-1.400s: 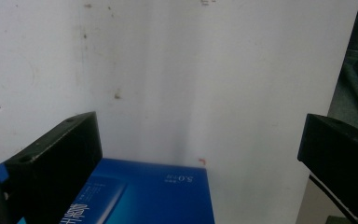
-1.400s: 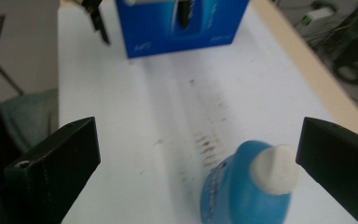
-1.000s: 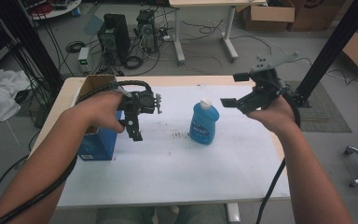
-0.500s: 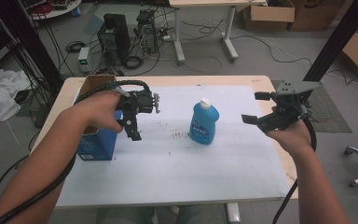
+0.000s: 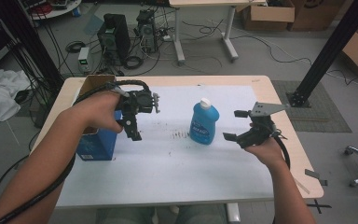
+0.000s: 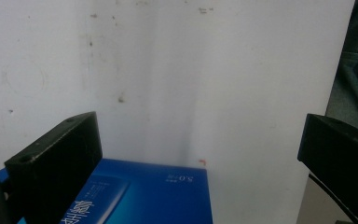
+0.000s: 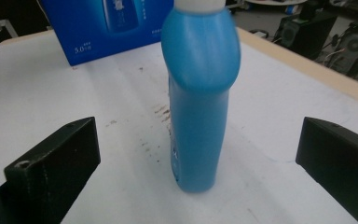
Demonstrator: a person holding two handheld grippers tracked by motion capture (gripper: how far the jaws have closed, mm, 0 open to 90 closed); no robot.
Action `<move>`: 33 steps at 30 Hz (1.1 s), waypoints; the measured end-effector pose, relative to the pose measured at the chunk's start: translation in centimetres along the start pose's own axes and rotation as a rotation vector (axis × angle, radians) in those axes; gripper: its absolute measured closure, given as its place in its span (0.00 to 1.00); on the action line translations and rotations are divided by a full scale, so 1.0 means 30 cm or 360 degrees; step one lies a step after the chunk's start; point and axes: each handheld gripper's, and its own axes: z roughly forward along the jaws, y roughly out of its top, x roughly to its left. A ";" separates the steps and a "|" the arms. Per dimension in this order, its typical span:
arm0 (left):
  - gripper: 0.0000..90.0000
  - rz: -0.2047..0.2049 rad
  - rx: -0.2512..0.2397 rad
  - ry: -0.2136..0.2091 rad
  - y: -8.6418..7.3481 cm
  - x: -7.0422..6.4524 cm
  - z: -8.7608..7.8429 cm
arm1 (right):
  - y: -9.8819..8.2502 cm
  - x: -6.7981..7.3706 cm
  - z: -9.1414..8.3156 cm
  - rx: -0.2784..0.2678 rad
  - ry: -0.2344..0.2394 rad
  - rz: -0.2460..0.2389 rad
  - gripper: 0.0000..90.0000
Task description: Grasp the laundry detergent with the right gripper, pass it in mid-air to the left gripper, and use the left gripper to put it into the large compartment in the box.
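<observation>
A blue bottle (image 5: 204,125) with a white cap stands upright in the middle of the white-covered table (image 5: 177,172). My right gripper (image 5: 234,125) hovers just right of it, open, with its jaws aimed at the bottle's body and nothing between them. In the right gripper view the bottle (image 7: 199,102) stands centred ahead of the wide-open right gripper (image 7: 196,154). My left gripper (image 5: 133,130) points down beside a blue carton (image 5: 97,142) at the table's left. In the left gripper view the left gripper (image 6: 200,144) is open, with the carton's (image 6: 144,196) top edge below it.
The carton's top is open, with a brown flap (image 5: 95,84) at the back. Dark smudges (image 5: 179,135) mark the table cover left of the bottle. A black post (image 5: 331,51) rises off the table's right end. Computers (image 5: 114,30) and cables lie on the floor beyond.
My right gripper swung out to the right, then came down and back to the level of the bottle's lower body. The left gripper and the bottle stayed put.
</observation>
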 end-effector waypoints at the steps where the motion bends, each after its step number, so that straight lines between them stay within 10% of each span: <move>1: 0.00 0.0005 0.0003 0.0002 0.000 -0.001 -0.002 | -0.011 -0.002 0.017 0.0003 0.0007 0.0007 0.00; 33: 0.00 -0.0001 0.0011 0.0002 -0.021 -0.024 -0.004 | -0.132 -0.056 0.312 -0.0036 0.0073 0.0069 0.00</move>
